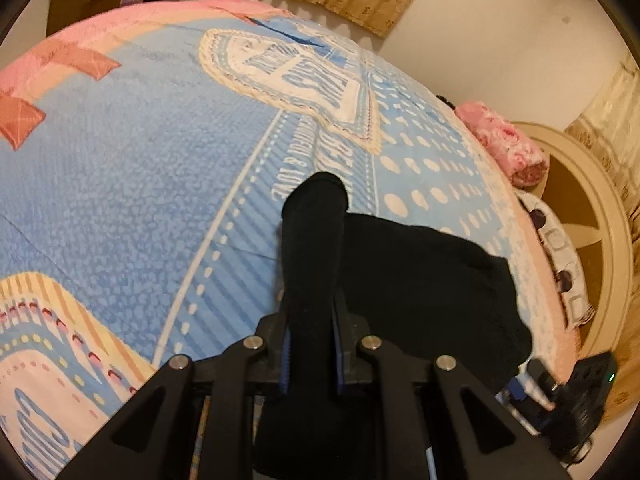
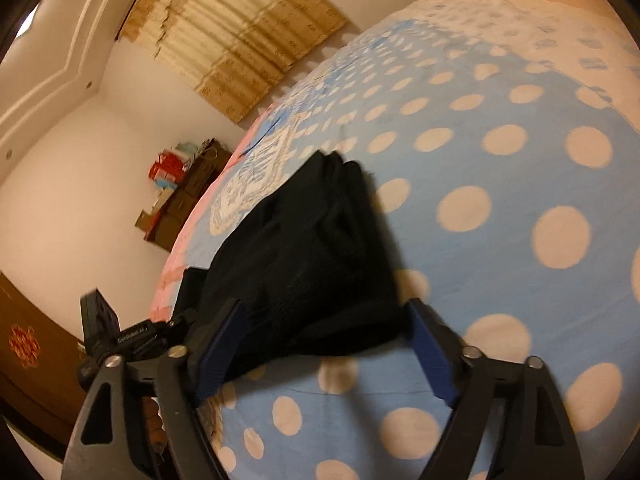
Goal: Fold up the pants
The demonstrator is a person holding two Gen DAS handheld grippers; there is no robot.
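Two cameras looked at the black pants (image 1: 400, 280) on the bed (image 1: 140, 168).

From the left wrist, the left gripper (image 1: 312, 356) had its fingers (image 1: 285, 360) pinched tight on a bunched strip of the pants. More of the cloth lay heaped on the bed, just beside that strip. A pink pillow (image 1: 504, 140) sat far behind the pants.

From the right wrist, the right gripper (image 2: 324, 352) was spread wide with nothing held, and the pants (image 2: 304, 256) lay between its fingers (image 2: 218, 356). Only this view showed the folded heap's near edge.

The pants looked soft, light and floppy. That edge seemed best to grab.
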